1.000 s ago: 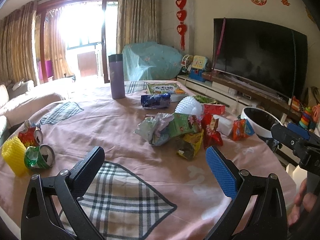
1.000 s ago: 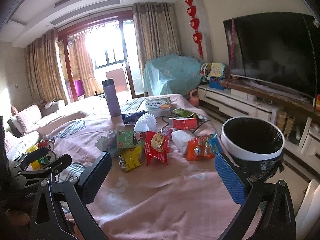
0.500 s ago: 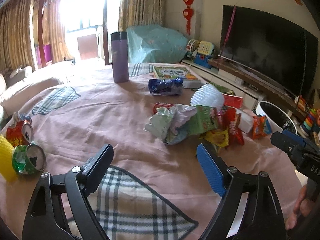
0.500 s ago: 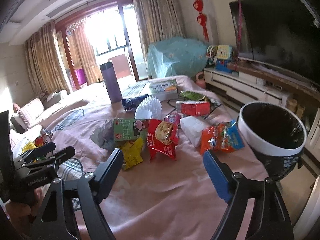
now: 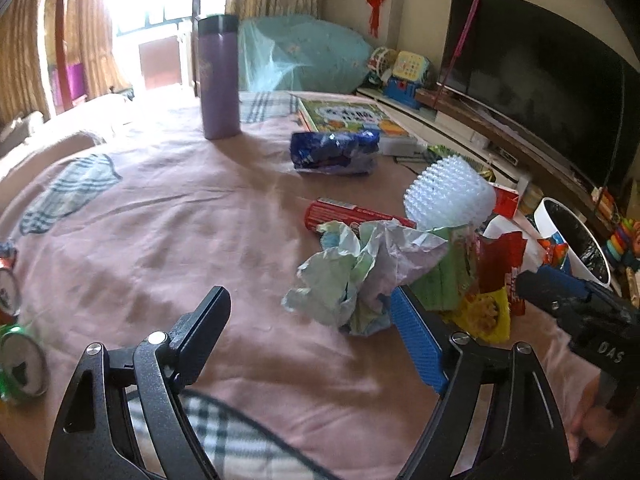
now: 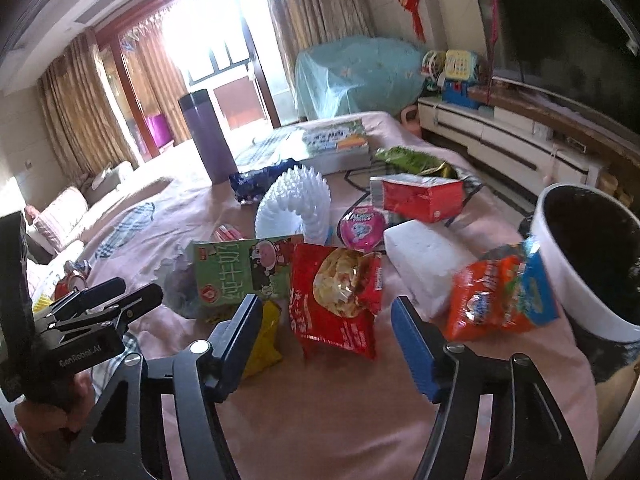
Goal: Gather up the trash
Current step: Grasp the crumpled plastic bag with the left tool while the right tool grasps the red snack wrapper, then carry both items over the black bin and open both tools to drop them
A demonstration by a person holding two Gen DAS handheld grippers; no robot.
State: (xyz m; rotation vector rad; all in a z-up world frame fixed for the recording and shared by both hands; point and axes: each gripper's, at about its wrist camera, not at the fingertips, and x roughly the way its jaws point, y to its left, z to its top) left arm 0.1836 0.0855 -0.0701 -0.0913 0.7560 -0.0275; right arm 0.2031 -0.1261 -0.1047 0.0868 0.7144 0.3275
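A pile of trash lies on the pink tablecloth (image 5: 168, 240). My left gripper (image 5: 308, 304) is open just short of a crumpled paper ball (image 5: 360, 272), which lies against its blue pad side. My right gripper (image 6: 326, 306) is closing, its jaws still apart; a red snack bag (image 6: 336, 292) lies between the fingertips, and neither pad visibly presses on it. A green carton (image 6: 244, 272) and a yellow wrapper (image 6: 264, 340) sit by its left finger. The white bin (image 6: 560, 280) with a black liner stands at the table's right edge.
An orange snack bag (image 6: 500, 296), a white foam block (image 6: 424, 264), a red box (image 6: 420, 196) and a white foam net (image 6: 296, 208) lie further back. A purple flask (image 5: 220, 80), a blue wrapper (image 5: 332, 152) and a book (image 5: 348, 116) sit beyond. Crushed cans (image 5: 20, 364) lie at the left.
Both grippers have moved forward and down toward the trash pile. Both pairs of jaws have narrowed, the right pair more, and the red bag now lies between the right fingertips.
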